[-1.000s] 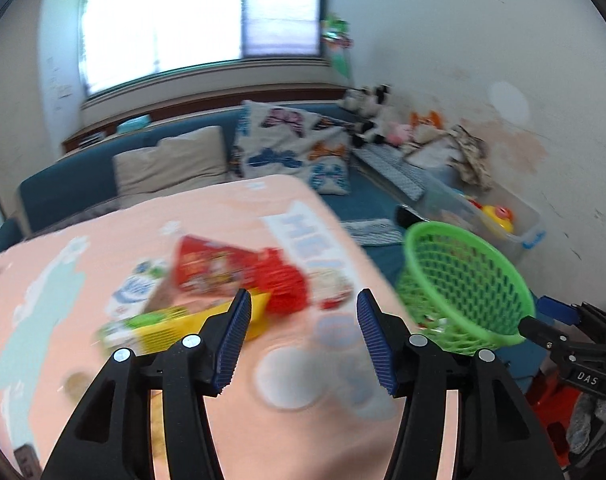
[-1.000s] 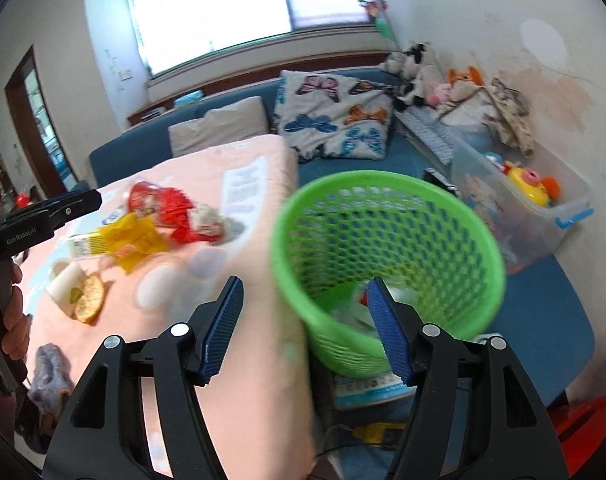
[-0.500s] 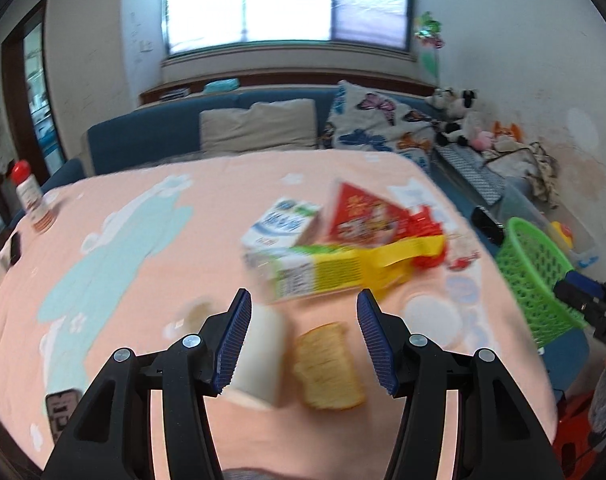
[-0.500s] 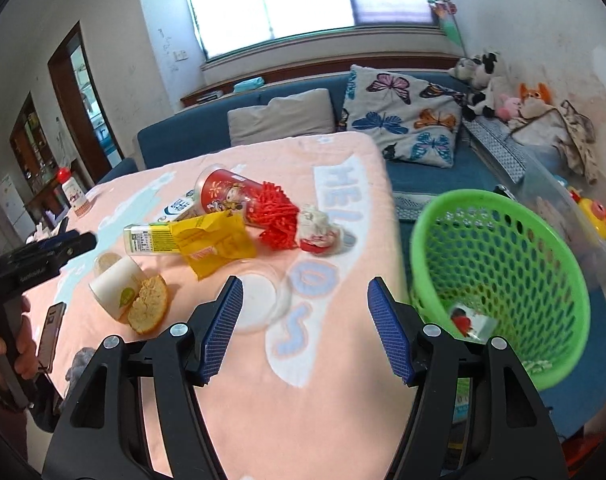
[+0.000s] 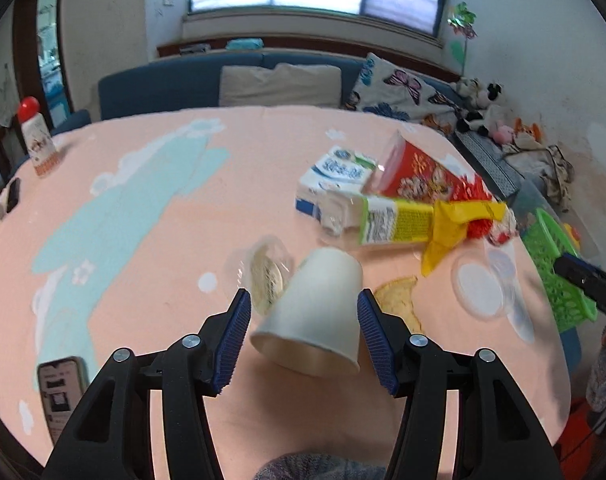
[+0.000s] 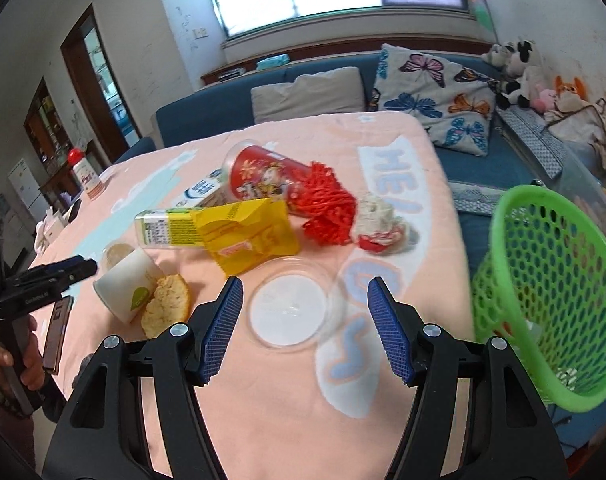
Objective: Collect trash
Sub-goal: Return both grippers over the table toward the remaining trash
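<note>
Trash pile (image 6: 263,216) on pink cloth (image 6: 263,400) w/ "HE" lettering (image 6: 395,172); other labels unreadable.

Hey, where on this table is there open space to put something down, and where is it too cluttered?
Free: the far left stretch of the pink tablecloth, between the red-capped bottle and the milk carton; also the near edge between the clear lid and the green basket. Crowded: the middle, where the paper cup, bread, yellow wrapper and red cup bunch together.
</note>
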`<state>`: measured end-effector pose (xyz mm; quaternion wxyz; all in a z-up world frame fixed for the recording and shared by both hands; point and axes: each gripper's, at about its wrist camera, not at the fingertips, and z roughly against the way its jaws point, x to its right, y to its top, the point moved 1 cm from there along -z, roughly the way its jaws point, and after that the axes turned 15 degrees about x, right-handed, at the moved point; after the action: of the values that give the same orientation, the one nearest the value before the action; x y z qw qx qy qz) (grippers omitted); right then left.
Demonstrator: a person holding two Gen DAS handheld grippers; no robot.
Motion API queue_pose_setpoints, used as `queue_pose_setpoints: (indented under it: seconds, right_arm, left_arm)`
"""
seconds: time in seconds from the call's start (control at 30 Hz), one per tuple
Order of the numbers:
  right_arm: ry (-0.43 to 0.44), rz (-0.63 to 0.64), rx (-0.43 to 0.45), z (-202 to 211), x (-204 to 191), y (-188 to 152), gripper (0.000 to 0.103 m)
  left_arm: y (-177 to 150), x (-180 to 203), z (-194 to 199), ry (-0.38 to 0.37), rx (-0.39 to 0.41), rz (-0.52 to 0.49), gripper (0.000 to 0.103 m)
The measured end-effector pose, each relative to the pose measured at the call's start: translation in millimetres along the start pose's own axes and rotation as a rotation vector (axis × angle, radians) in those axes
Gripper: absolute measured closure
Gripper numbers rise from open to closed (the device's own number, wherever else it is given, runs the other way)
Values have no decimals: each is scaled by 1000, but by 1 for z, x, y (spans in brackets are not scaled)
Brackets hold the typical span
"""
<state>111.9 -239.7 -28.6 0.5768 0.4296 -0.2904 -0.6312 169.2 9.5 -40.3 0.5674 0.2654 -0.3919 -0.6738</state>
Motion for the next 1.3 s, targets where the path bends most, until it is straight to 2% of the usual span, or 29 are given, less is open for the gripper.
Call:
queue_pose_setpoints:
  seconds: [0.13,0.2,0.3,0.67,0.73,0.77,0.9,1.13,1.17,1.2,1.27,1.3]
  right_arm:
    - [16,5,-12,-4,-7,-2,38]
    - [24,8,-19,-5,-10,-4,38]
    - [33,19,-22,-5,-15,-7,38]
    - [41,35,-36,-4,-23,-12,38]
    - [43,36,-41,-6,-26,-13,38]
    - [46,38,-45,-7,-27,-14,38]
    - [59,47,-59,-10,-35,-19,38]
    - [94,62,-96,-22,-54,-29,38]
    - [100,64,-100,-24,-57,-30,38]
    - [107,68,-109,-27,-61,-33,38]
    - [123,79,-126,-33,-70,-37,38]
    - [128,82,-131,-34,-74,-39,38]
  left_arm:
    - [-8,-1,-6,5,-14,8,40]
    - [-8,1,-8,-2,-12,18,33]
    - [-10,6,-10,-4,-1,-11,29]
    - [-21,14,-29,-7,-30,-60,27]
    - [-21,14,-30,-5,-26,-66,32]
    - [-22,14,-30,-5,-24,-72,37]
    - [-23,10,-28,-23,-13,-59,41]
    - [-23,4,-15,-46,14,-54,54]
    - [-23,3,-14,-46,19,-54,58]
    - [-22,3,-11,-53,28,-53,68]
    - [-18,0,-6,-72,36,-46,80]
    - [-17,0,-5,-80,30,-49,80]
